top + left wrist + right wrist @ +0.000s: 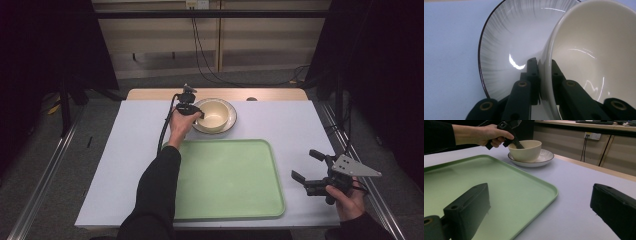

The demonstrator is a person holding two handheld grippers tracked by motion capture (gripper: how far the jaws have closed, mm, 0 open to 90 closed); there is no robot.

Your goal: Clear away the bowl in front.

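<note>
A cream bowl [217,114] stands on a white plate with a dark rim [229,127] at the back middle of the table. My left gripper [199,114] reaches it from the left and is shut on the bowl's near wall. In the left gripper view one jaw is outside the bowl [586,50] and one inside, both pressed to the rim above the plate [506,37]. My right gripper [303,164] hangs open and empty at the front right, beside a pale green tray [227,180]. The right gripper view also shows the bowl [526,150], the plate [545,158] and the tray [499,190].
The tray lies flat and bare in the front middle of the light grey table [130,150]. A wooden strip [150,94] runs along the table's far edge. Black cables [200,55] trail over the floor behind. Dark curtains stand on both sides.
</note>
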